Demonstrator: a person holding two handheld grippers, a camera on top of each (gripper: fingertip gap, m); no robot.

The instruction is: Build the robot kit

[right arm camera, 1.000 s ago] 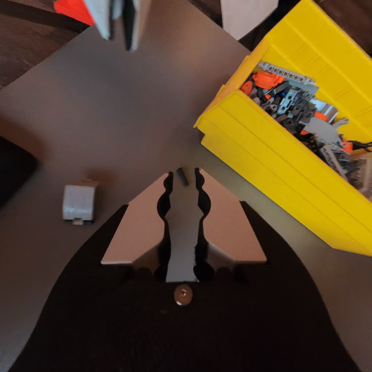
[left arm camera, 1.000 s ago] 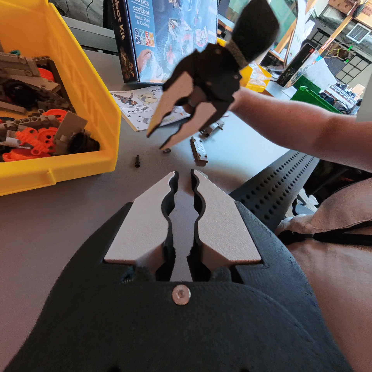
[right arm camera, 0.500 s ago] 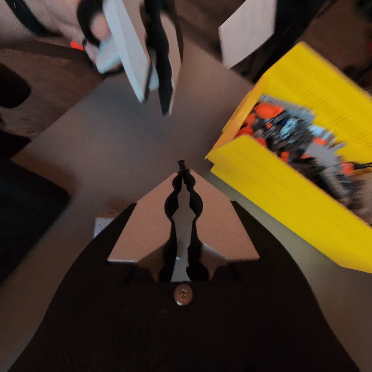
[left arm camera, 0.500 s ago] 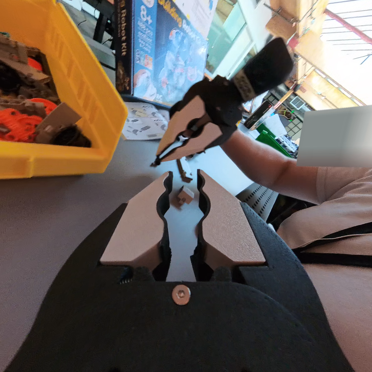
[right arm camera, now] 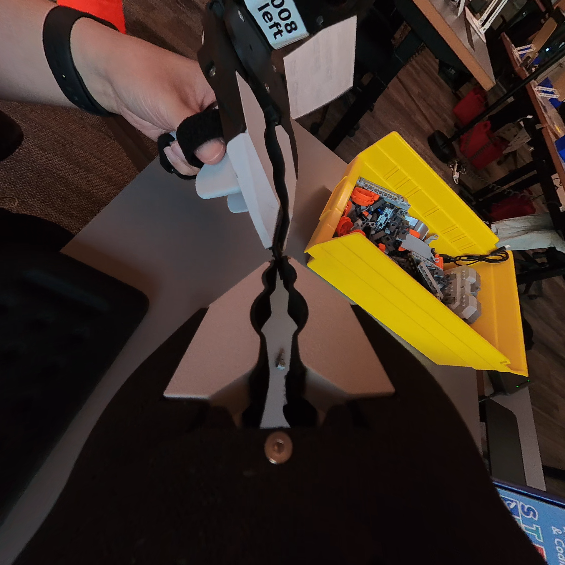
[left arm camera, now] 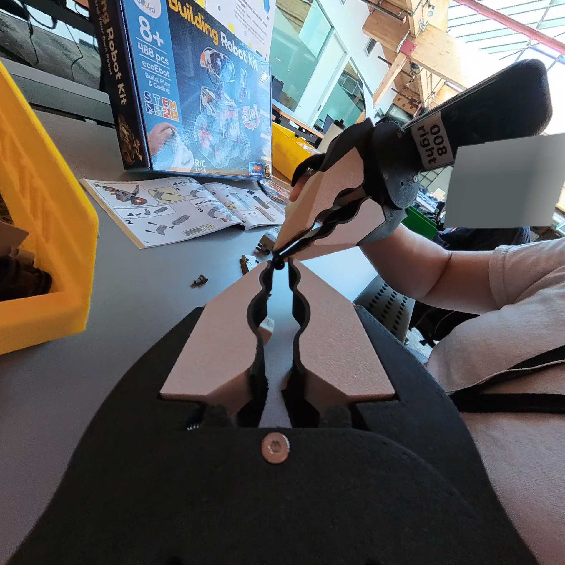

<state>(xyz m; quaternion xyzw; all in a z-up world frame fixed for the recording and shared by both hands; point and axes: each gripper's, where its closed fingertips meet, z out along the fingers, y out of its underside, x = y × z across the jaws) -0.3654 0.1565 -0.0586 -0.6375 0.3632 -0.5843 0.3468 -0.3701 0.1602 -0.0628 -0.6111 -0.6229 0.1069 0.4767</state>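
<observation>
Two claws meet tip to tip above the grey surface (left arm camera: 128, 305), centre of frame.

The right claw (left arm camera: 279, 255) is closed on a small black pin (left arm camera: 278, 263), which looks light, stiff and easily dropped; the left claw (left arm camera: 278, 266) is narrow, its tips beside the pin's free end. A yellow bin (right arm camera: 397, 293) is near.

The left gripper (left arm camera: 278, 265) has matt, finely grainy plastic fingers (left arm camera: 220, 336) of a pale tone with black rubbery inner edges; its body looks like matt black plastic, with one shiny metal screw (left arm camera: 275, 447) behind them. To its left stands a yellow bin (left arm camera: 55, 232) of smooth, slightly glossy plastic. Ahead lie a paper booklet (left arm camera: 183, 208) and a glossy cardboard box (left arm camera: 195, 91). The table (left arm camera: 131, 321) under it is smooth, matt grey. The right gripper (right arm camera: 278, 265) shows the same grainy finish
</observation>
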